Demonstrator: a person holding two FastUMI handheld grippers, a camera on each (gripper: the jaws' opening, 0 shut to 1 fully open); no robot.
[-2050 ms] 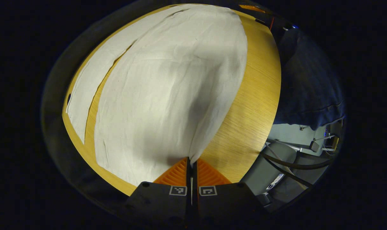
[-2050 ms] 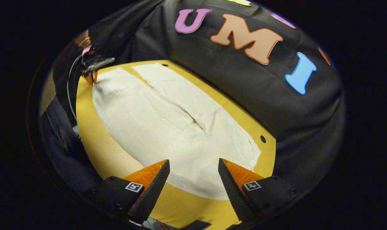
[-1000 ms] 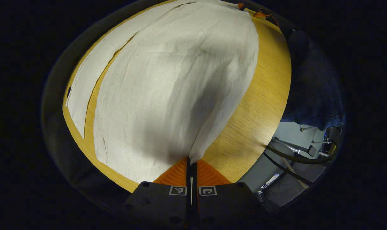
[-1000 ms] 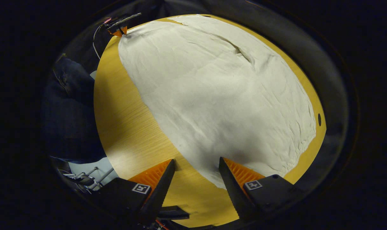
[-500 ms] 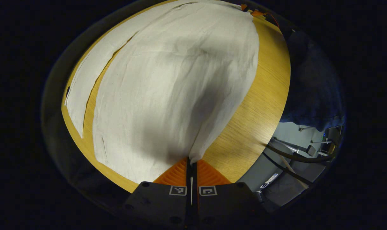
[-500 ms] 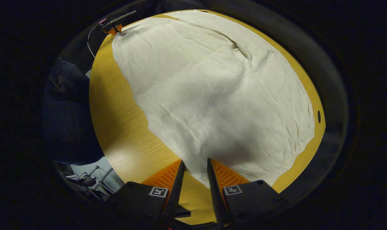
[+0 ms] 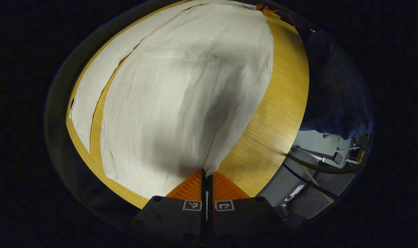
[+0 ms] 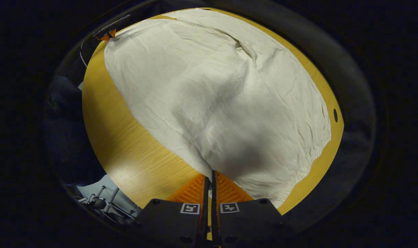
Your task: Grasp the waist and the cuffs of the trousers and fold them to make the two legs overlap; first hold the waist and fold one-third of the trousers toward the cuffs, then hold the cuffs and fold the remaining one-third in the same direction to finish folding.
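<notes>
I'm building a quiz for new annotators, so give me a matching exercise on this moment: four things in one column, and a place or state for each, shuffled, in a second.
Things
1. left gripper
2. right gripper
3. trousers
4. table

States
A. bare wood along the near side of the cloth
B. spread flat, legs still apart
C. jaws shut on the cloth at the cuff end
D. jaws shut on the cloth at the waist end

Pairs: 1-C, 2-D, 3-B, 4-A
</notes>
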